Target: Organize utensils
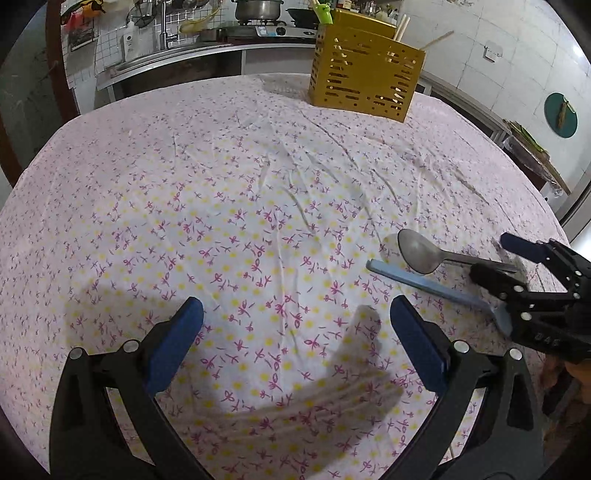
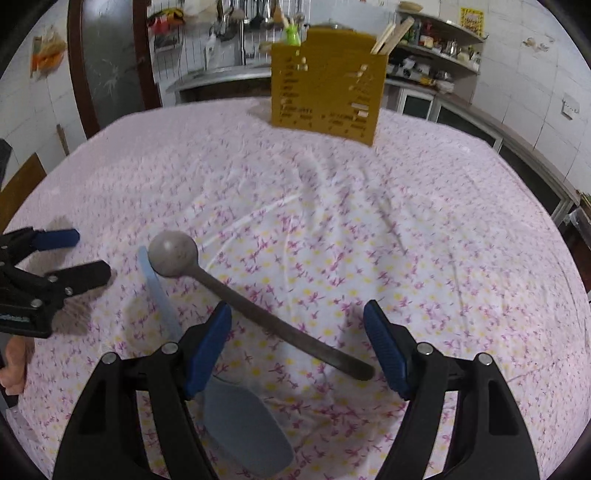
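Observation:
A metal spoon (image 2: 229,291) lies on the floral tablecloth, bowl to the far left, handle running between my right gripper's (image 2: 297,339) open fingers. A light blue spatula (image 2: 240,424) lies beside it, blade under the right gripper's left finger. Both show in the left wrist view, the spoon (image 1: 421,251) and the spatula (image 1: 424,284) at the right, with the right gripper (image 1: 513,258) over their ends. My left gripper (image 1: 295,332) is open and empty above bare cloth. A yellow slotted utensil holder (image 1: 364,79) (image 2: 327,94) stands at the far side, holding chopsticks.
The round table (image 1: 184,166) carries a wrinkled pink floral cloth. A kitchen counter with a stove and pot (image 1: 258,11) runs behind it. A dark door (image 2: 110,62) is at the far left. Shelves (image 2: 439,44) line the right wall.

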`<move>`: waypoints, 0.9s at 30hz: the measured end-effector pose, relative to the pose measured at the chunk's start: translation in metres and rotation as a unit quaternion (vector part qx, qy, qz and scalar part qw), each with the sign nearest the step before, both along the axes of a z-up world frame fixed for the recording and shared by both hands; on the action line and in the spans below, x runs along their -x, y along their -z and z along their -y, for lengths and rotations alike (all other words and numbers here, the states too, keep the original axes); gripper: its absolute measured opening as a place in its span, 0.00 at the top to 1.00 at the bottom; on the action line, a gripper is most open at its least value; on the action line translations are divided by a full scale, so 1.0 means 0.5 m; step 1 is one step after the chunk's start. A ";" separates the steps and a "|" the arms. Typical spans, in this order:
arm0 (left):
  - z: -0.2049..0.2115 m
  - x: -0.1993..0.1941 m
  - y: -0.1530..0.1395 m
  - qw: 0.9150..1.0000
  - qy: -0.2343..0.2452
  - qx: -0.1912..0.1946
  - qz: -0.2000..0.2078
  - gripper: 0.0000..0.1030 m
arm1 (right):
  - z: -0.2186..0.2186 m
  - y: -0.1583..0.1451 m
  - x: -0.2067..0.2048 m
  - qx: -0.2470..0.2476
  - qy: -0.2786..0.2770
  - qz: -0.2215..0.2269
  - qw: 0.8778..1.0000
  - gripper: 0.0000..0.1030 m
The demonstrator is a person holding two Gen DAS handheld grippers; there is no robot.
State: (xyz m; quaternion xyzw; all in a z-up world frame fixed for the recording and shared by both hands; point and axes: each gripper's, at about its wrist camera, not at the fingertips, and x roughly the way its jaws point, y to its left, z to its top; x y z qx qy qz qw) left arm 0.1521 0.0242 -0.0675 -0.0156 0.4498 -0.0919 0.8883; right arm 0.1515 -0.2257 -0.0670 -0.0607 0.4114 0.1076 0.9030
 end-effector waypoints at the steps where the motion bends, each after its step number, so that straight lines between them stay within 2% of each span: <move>1: 0.000 0.000 0.000 1.000 0.000 0.000 0.000 0.05 | 0.001 0.000 -0.001 -0.005 -0.003 -0.002 1.000 0.41; 2: 0.000 0.000 0.000 1.000 0.000 0.001 0.000 0.05 | 0.003 0.000 -0.001 -0.008 -0.002 -0.001 1.000 0.55; 3: -0.001 0.000 0.001 1.000 0.000 0.002 0.000 0.05 | 0.006 -0.001 -0.001 -0.010 0.004 0.000 1.000 0.62; 6: 0.000 -0.002 0.001 1.000 0.000 0.002 0.000 0.05 | 0.017 -0.003 0.000 -0.023 0.012 -0.002 1.000 0.77; 9: 0.000 0.000 0.000 1.000 0.000 0.000 0.000 0.05 | 0.021 -0.005 -0.001 -0.028 0.013 -0.002 1.000 0.85; 13: 0.000 -0.001 -0.002 1.000 0.000 0.000 0.000 0.05 | 0.019 -0.008 -0.003 -0.026 0.011 -0.003 1.000 0.89; 16: 0.003 -0.002 -0.004 1.000 -0.001 0.000 0.000 0.05 | 0.027 -0.011 -0.003 -0.036 0.020 0.001 0.999 0.96; 27: 0.034 -0.015 -0.025 1.000 0.029 0.008 0.001 0.05 | 0.055 -0.019 -0.014 -0.057 0.037 0.006 0.998 0.97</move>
